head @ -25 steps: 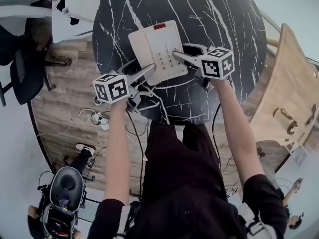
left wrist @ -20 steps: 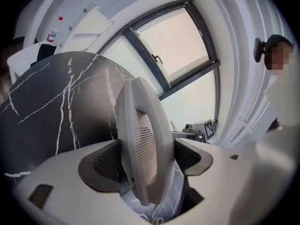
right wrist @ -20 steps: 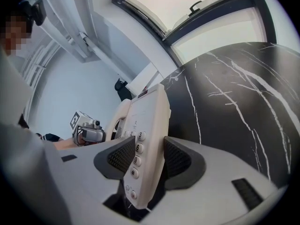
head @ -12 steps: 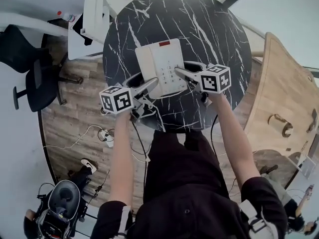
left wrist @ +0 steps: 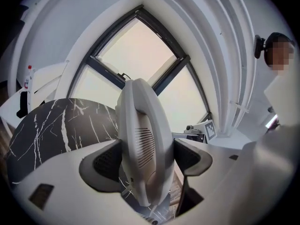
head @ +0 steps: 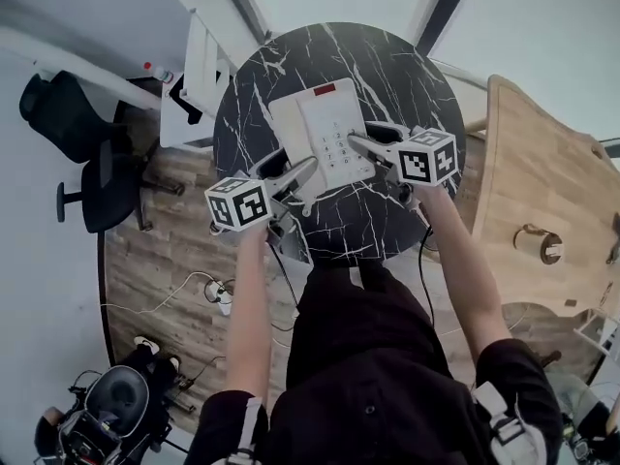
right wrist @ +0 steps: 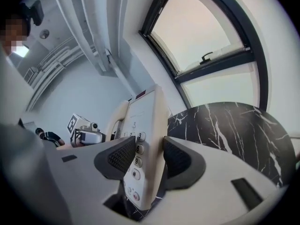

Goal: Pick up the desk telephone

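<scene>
The white desk telephone [head: 325, 134], with a keypad and a red label, hangs in the air above the round black marble table [head: 387, 76], held between both grippers. My left gripper [head: 308, 170] is shut on its left side, pads pressing the handset edge [left wrist: 140, 144], the left gripper [left wrist: 146, 158] seen around it. My right gripper [head: 356, 141] is shut on the right side; its pads clamp the keypad edge [right wrist: 145, 125], with the right gripper [right wrist: 149, 158] around it. The table [right wrist: 229, 125] lies below.
A white desk [head: 199, 76] stands left of the table and a black office chair [head: 97, 177] further left. A pale wooden table [head: 542, 192] is to the right. Cables and a power strip [head: 218, 294] lie on the wooden floor. A tall window [left wrist: 140, 46] is ahead.
Both grippers have risen together with the telephone held between them. The table and floor now look smaller and farther below.
</scene>
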